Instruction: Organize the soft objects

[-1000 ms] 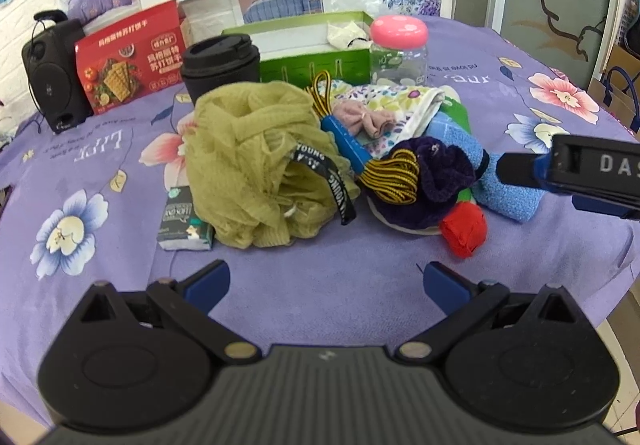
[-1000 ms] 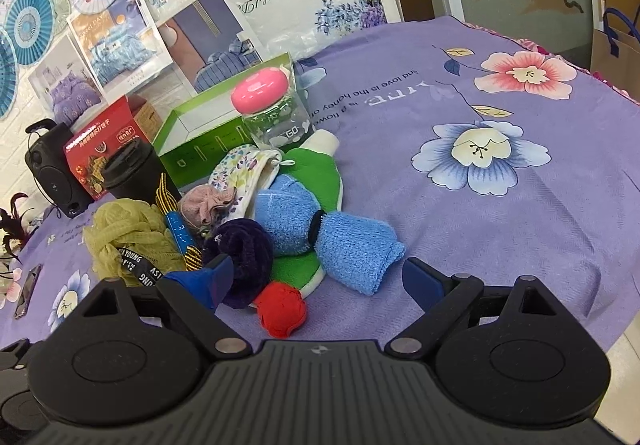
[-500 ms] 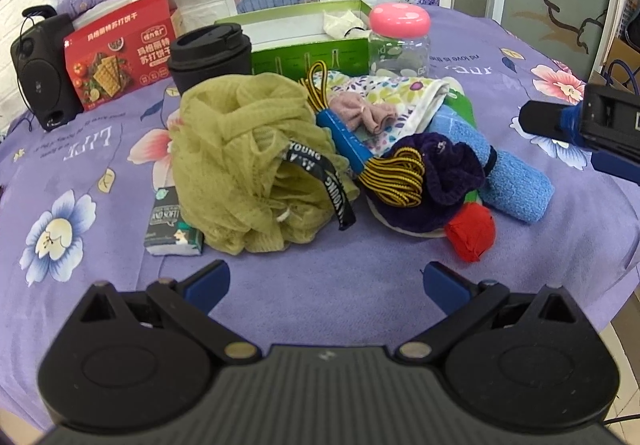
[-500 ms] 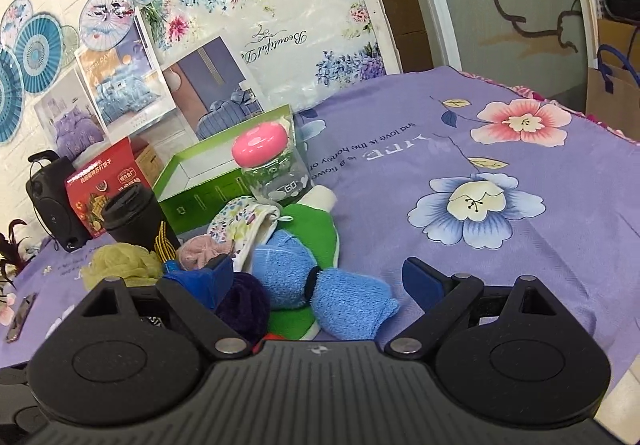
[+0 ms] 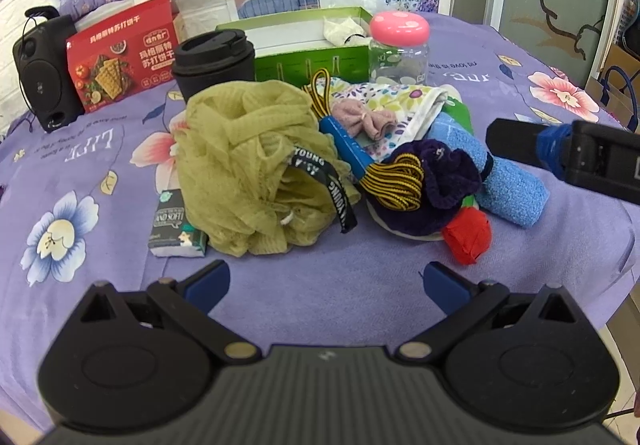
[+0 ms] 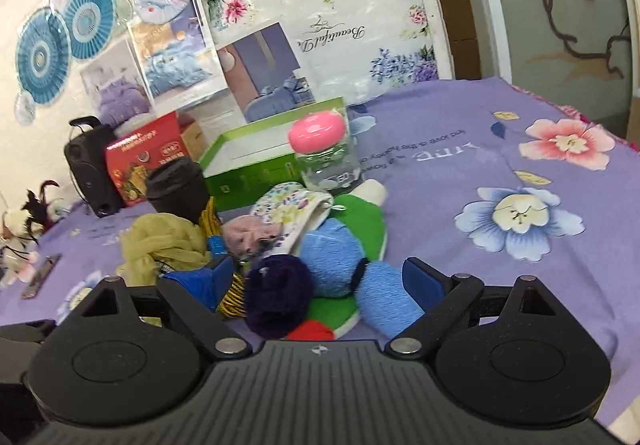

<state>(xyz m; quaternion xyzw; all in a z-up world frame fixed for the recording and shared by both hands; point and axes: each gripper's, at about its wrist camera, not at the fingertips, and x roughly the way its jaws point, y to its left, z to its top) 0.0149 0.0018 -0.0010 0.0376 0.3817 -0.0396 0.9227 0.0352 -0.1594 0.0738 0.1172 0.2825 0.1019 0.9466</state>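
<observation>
A pile of soft things lies on the purple flowered cloth: an olive mesh bath puff, a rolled blue towel with a black band, a dark purple scrunchie, a red cloth ball, a pink bow and a floral pouch. My left gripper is open, short of the pile, with nothing between its fingers. My right gripper is open, low over the blue towel and purple scrunchie. It enters the left wrist view from the right, as the right gripper.
Behind the pile stand a green open box, a pink-lidded jar, a black lidded cup, a red cracker box and a black speaker. A small tissue pack lies left of the puff. The table edge drops off at the right.
My right gripper has lowered and tilted up toward the wall, so the pile sits closer under its fingers. The left gripper has shifted slightly; both stay open.
</observation>
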